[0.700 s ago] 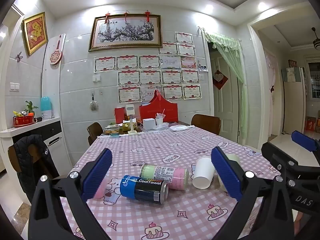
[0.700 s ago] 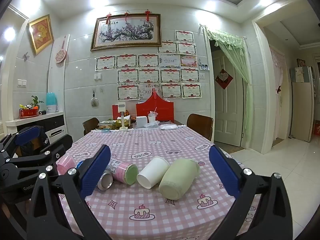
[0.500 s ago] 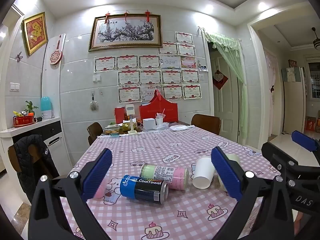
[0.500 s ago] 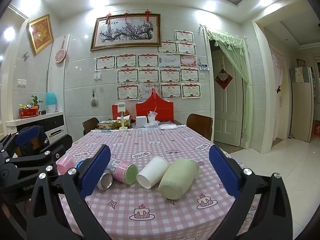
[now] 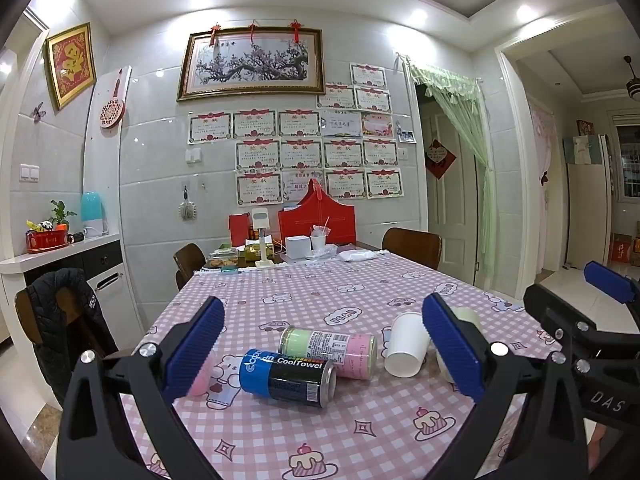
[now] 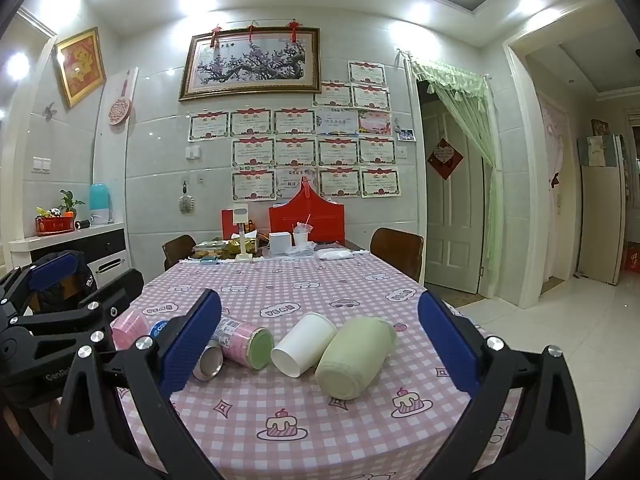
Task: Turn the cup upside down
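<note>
Cups, cans and a bottle lie toppled in a loose row near the front of a bench covered in pink checked cloth. Both grippers hover above the near edge with jaws spread wide and empty, touching nothing.

From the right wrist view, the white paper cup lies on its side at about 12 o'clock from the right gripper, its open mouth facing the camera and slightly toward 7 o'clock. Its side touches a pale green bottle lying at its 3 o'clock. A pink and green can lies just beside it at 9 o'clock, apparently apart from it. Farther toward 9 o'clock sits a pink cup, partly hidden by the left gripper.

From the left wrist view, a blue and black can lies nearest the camera, in front of the pink and green one.

Judging from this layout, the cup is hemmed in on both flanks, so closing the jaws across its sides risks nudging the bottle, which could roll toward the bench's right edge at 3 o'clock. Open cloth lies in front of the cup, toward 6 o'clock, and a wide bare stretch behind it, toward 12 o'clock, before the clutter at the far end. Either patch looks roomy enough to stand the cup mouth down.
</note>
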`<move>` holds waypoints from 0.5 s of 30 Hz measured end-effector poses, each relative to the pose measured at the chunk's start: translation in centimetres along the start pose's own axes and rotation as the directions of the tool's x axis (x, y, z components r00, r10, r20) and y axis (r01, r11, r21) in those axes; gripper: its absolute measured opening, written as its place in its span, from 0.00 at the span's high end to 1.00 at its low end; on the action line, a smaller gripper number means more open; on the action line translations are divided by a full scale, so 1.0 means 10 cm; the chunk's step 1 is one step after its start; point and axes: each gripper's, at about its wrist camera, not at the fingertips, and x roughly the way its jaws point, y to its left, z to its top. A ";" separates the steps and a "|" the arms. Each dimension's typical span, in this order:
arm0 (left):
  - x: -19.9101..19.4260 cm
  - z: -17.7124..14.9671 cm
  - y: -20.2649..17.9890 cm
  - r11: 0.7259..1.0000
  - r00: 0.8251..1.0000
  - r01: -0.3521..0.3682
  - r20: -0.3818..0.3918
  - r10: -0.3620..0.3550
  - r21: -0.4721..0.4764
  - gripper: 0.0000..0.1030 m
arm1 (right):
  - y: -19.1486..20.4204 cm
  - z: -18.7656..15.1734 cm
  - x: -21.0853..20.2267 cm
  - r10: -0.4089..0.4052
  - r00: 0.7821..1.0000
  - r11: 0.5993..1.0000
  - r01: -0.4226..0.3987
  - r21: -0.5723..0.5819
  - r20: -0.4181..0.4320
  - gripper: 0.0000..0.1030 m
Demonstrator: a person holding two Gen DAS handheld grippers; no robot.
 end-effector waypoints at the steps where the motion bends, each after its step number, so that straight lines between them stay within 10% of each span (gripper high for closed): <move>1: 0.00 0.00 0.00 1.000 1.000 0.000 -0.002 0.000 -0.001 0.05 | 0.00 0.00 0.00 0.000 1.000 1.000 0.000 0.000 0.000 0.08; 15: 0.00 0.00 0.00 1.000 1.000 0.002 -0.005 -0.002 -0.002 0.05 | 0.00 0.01 0.00 0.001 1.000 1.000 -0.001 0.000 -0.002 0.08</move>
